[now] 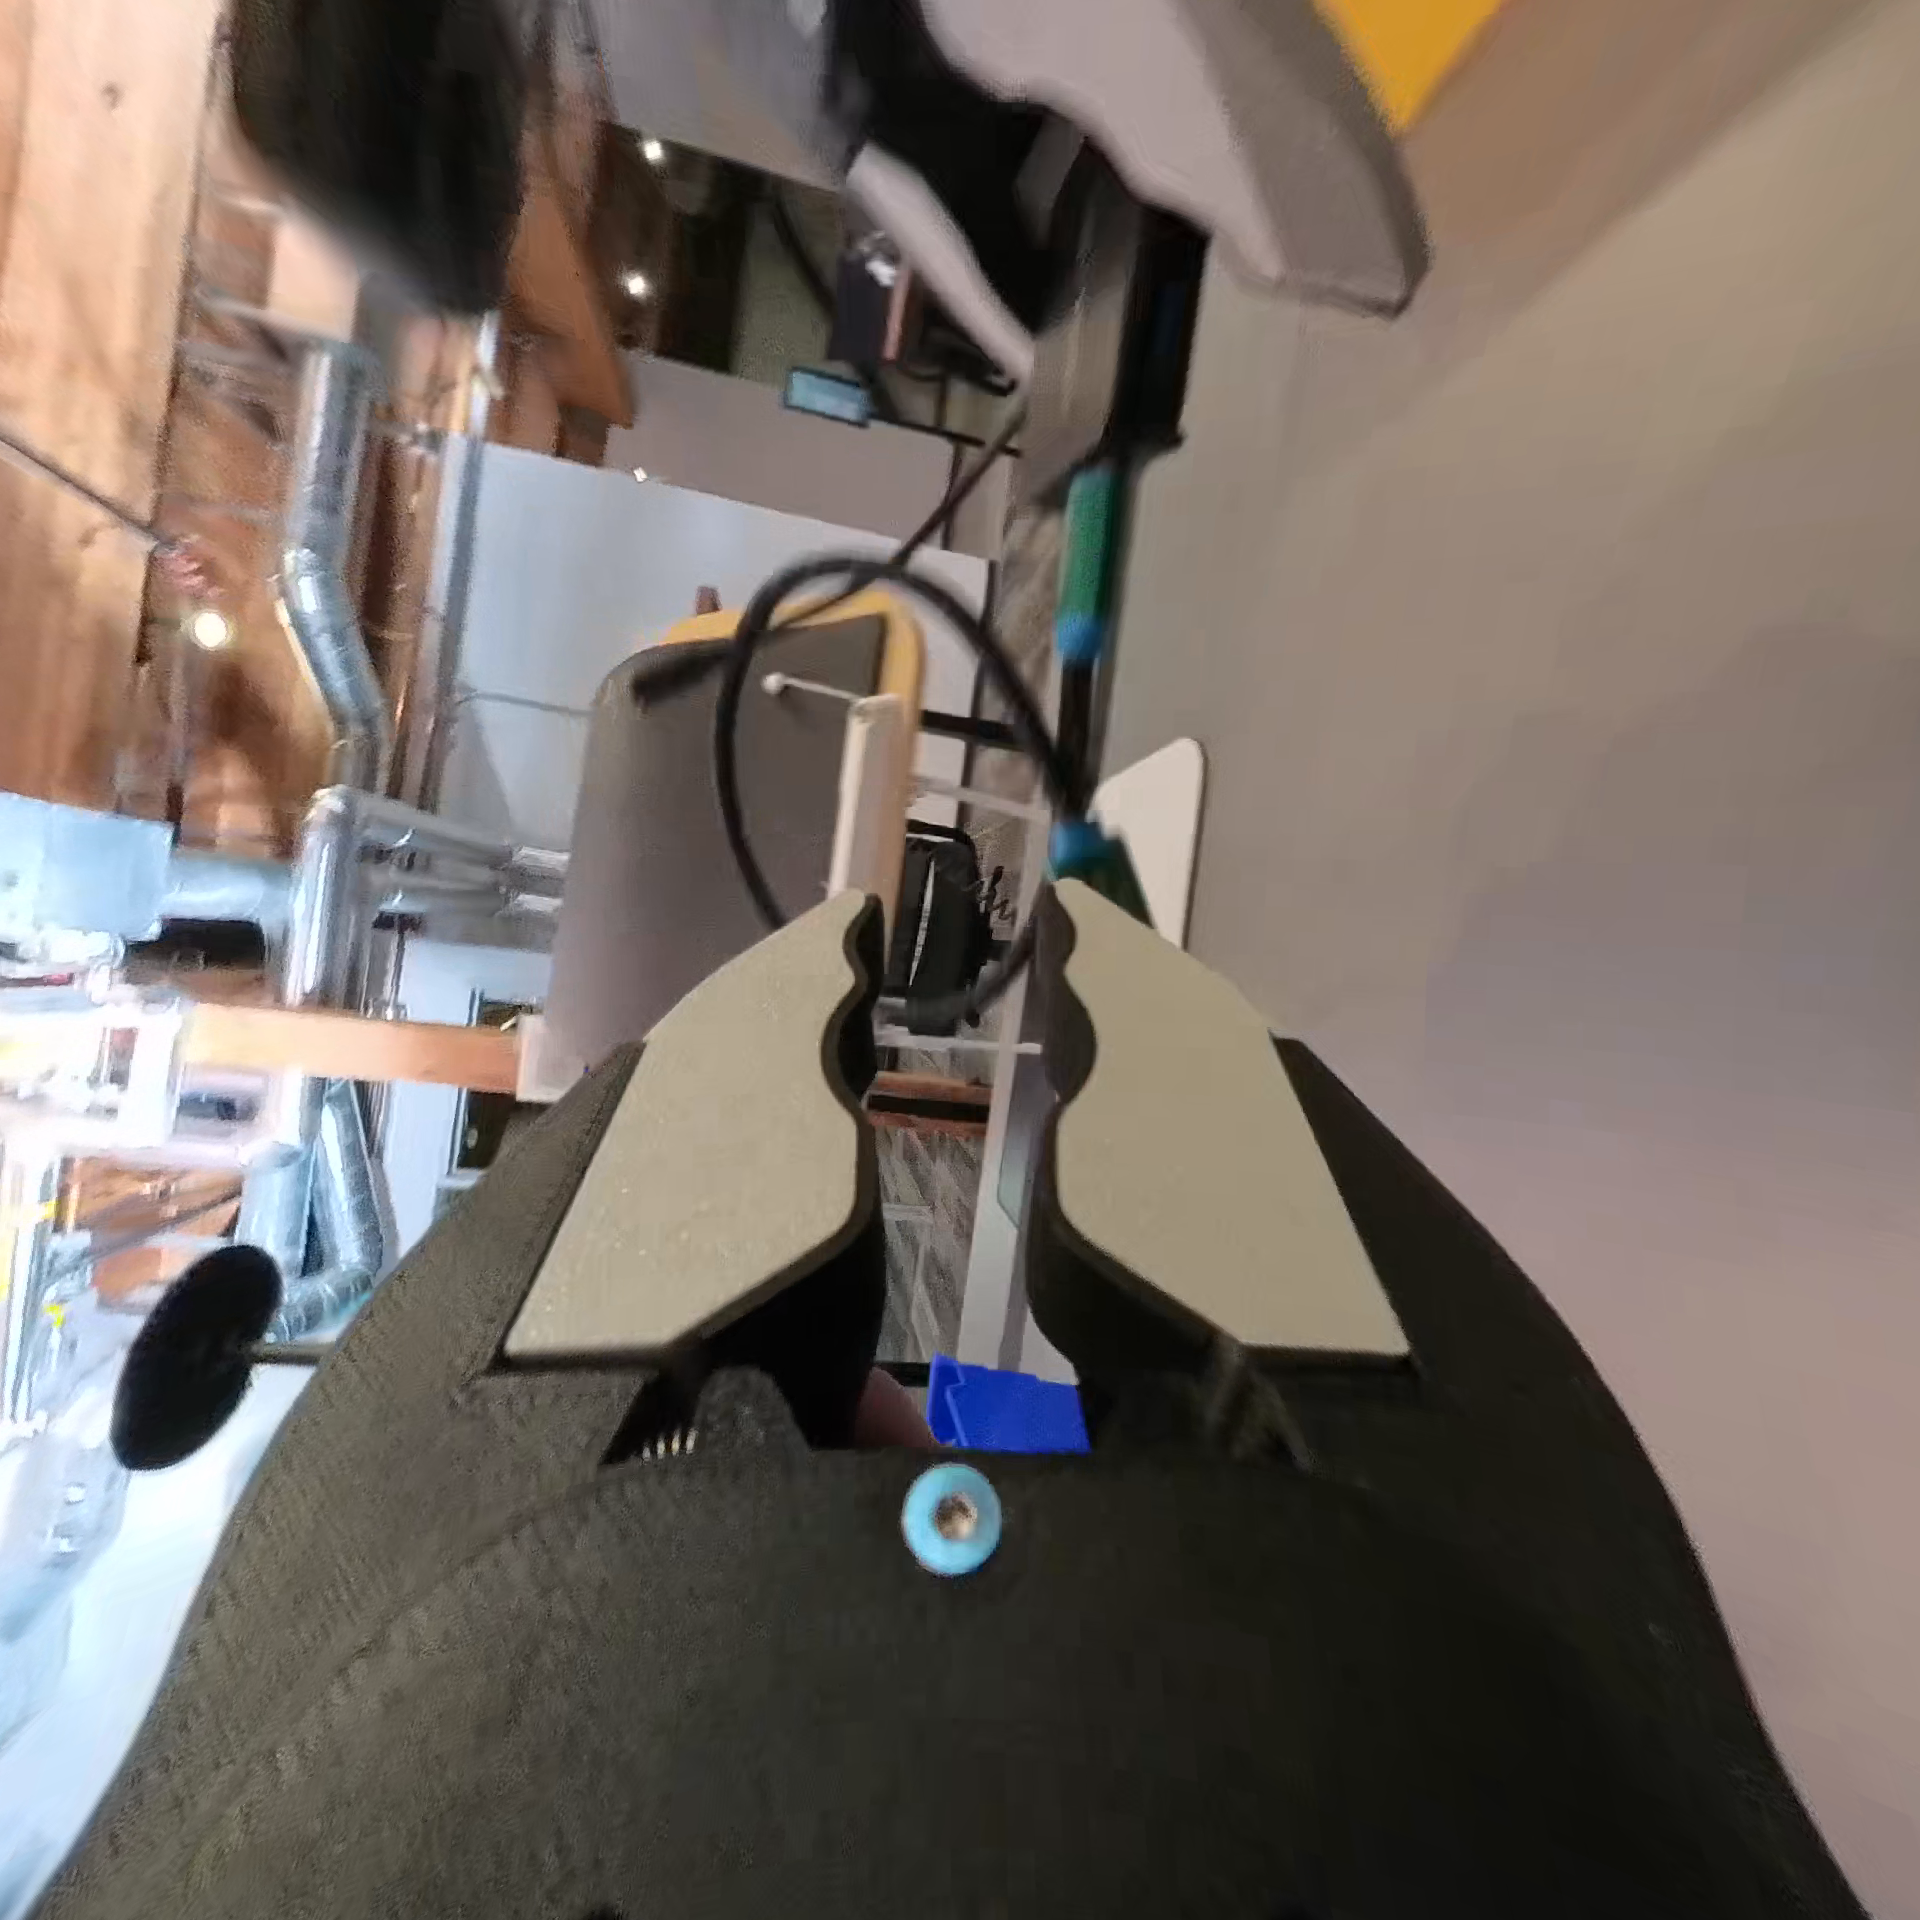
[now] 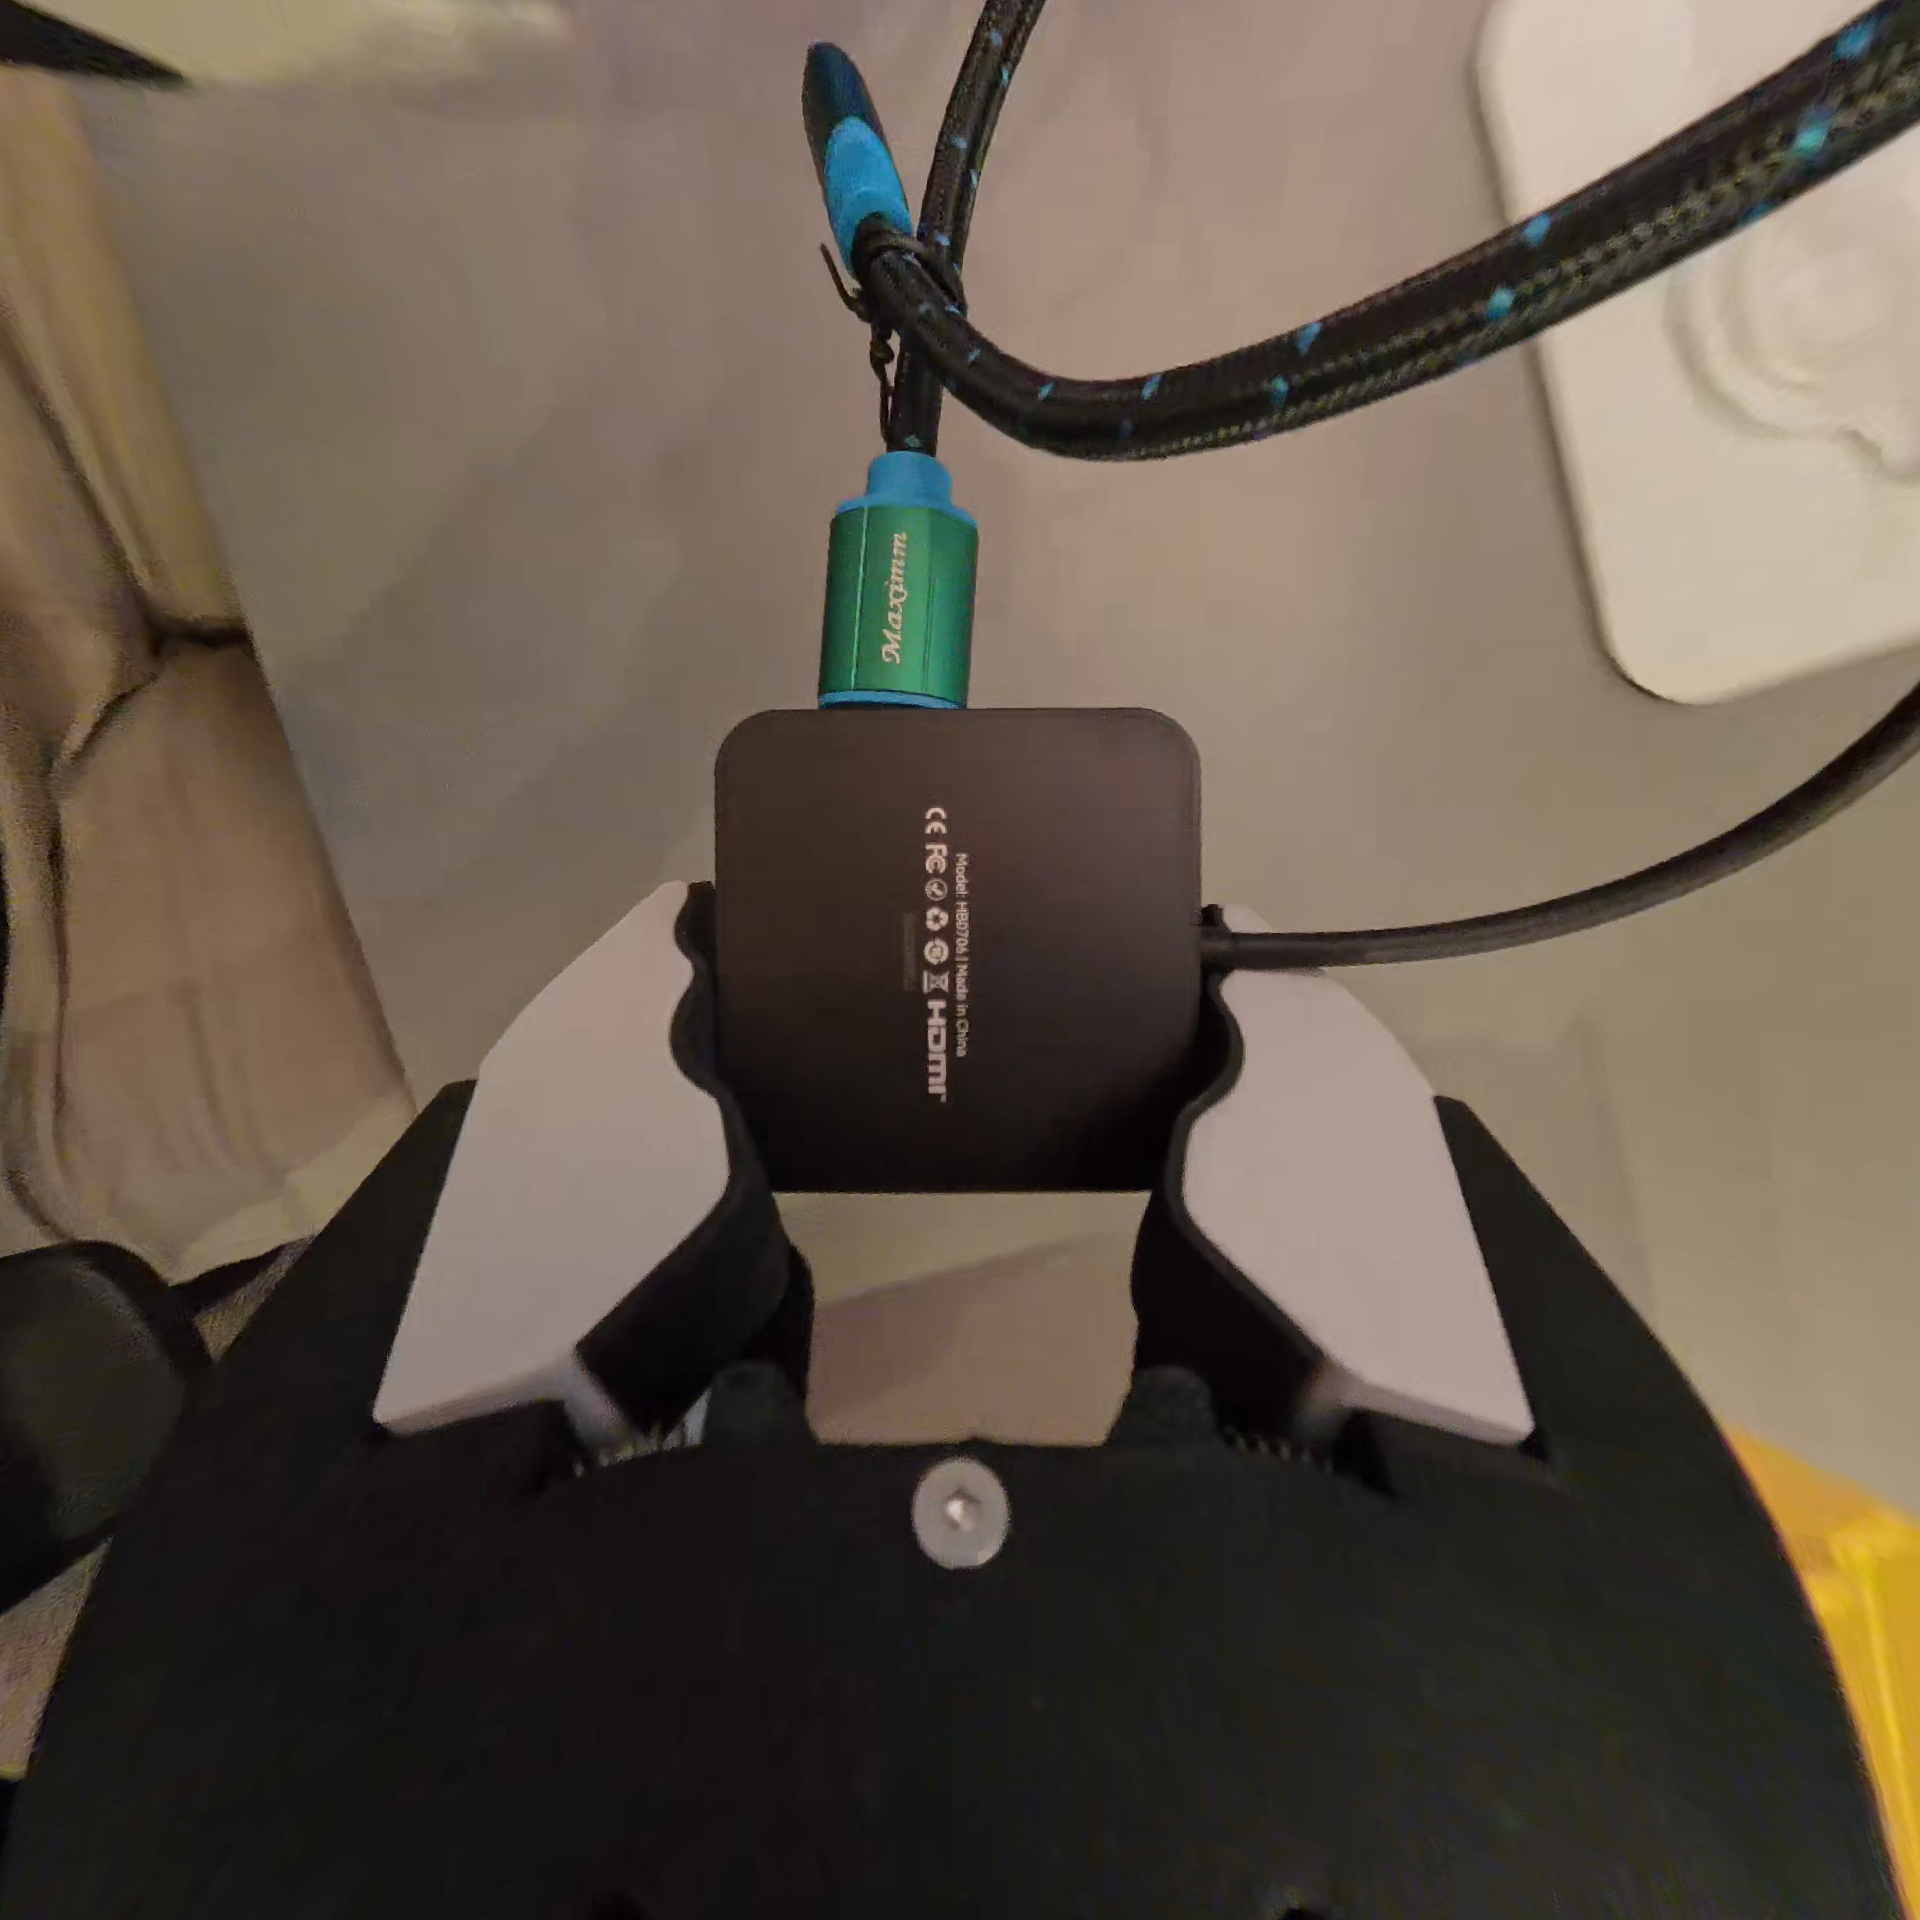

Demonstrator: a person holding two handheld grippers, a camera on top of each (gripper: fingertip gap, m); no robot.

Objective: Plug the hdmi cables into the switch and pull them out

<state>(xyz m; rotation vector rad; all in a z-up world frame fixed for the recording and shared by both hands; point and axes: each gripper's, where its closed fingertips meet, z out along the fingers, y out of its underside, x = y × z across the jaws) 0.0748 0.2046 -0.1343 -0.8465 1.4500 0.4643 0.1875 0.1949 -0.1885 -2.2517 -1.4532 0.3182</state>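
Right gripper [image 2: 956, 935]: black body, pale fingers [image 2: 582, 1091], nearest the lens; jaws clamped on the two sides of the switch [image 2: 956, 935].
Table [image 2: 468, 468]: grey surface behind the switch.
Left gripper [image 1: 961, 914]: same build, turned sideways along the table edge; jaws slightly apart with nothing between them, a thin black cable [image 1: 997, 966] passing beyond the tips.
White pad [image 2: 1714, 416]: flat on the table, up and right of the switch.
Switch: black square box with rounded corners and white print on its face, held above the table.
Braided cable [image 2: 1351, 343]: black with blue flecks, running from the plug upward, then looping to the right above the switch.
Thin lead [image 2: 1558, 904]: plain black, leaving the right side of the switch beside the right finger.
Green plug [image 2: 899, 603]: metal shell with blue collar, seated in the far edge of the switch.
Second plug [image 2: 847, 145]: blue and black, beyond the green plug, tied to the braided cable.
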